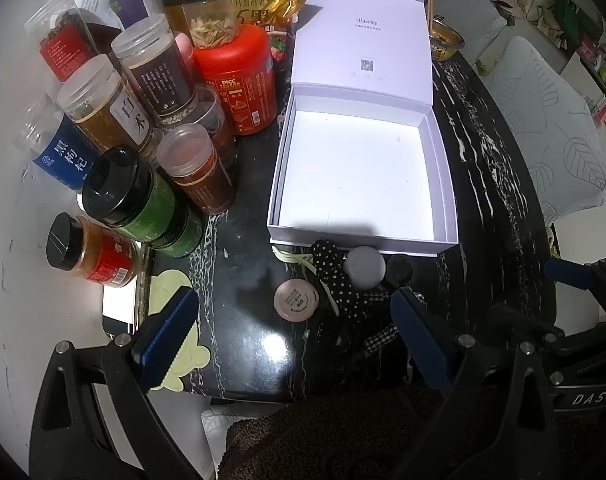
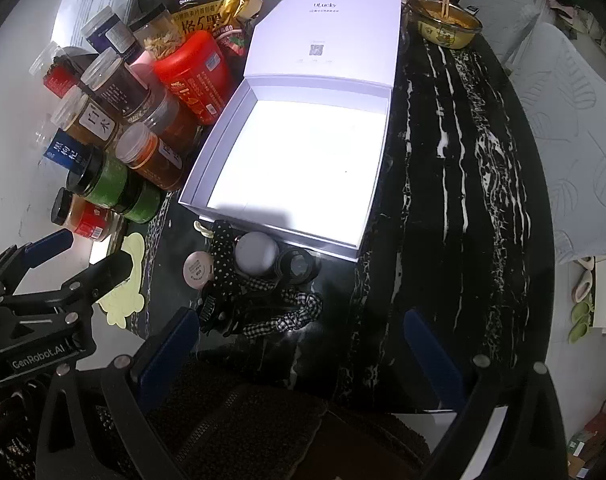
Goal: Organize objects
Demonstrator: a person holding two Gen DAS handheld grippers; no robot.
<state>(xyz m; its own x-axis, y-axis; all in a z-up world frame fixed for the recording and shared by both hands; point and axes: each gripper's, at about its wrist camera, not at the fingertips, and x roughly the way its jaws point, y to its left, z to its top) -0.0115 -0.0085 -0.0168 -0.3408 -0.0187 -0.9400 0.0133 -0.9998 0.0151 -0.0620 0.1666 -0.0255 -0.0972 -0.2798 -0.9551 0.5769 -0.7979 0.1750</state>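
Note:
An open white box [image 1: 355,176] [image 2: 299,168] stands on the black marbled table with its lid [image 1: 363,44] raised behind it. Before its front wall lie a pink round compact [image 1: 296,300] [image 2: 198,271], a grey round case [image 1: 365,266] [image 2: 256,258], a small black jar [image 1: 399,270] [image 2: 297,266], a polka-dot hair band [image 1: 335,276] [image 2: 223,252] and a checked scrunchie [image 1: 377,340] [image 2: 287,312]. My left gripper [image 1: 293,338] [image 2: 83,254] hangs open just over the compact. My right gripper [image 2: 299,350] is open above the scrunchie's near side. Nothing is between either pair of fingers.
Several spice jars, a green jar [image 1: 131,192] and a red canister [image 1: 243,80] crowd the table's left side. A pale yellow mat [image 1: 175,288] lies near the left edge. A bowl with chopsticks [image 2: 447,24] sits far right. Leaf-patterned chairs [image 2: 575,120] flank the right edge.

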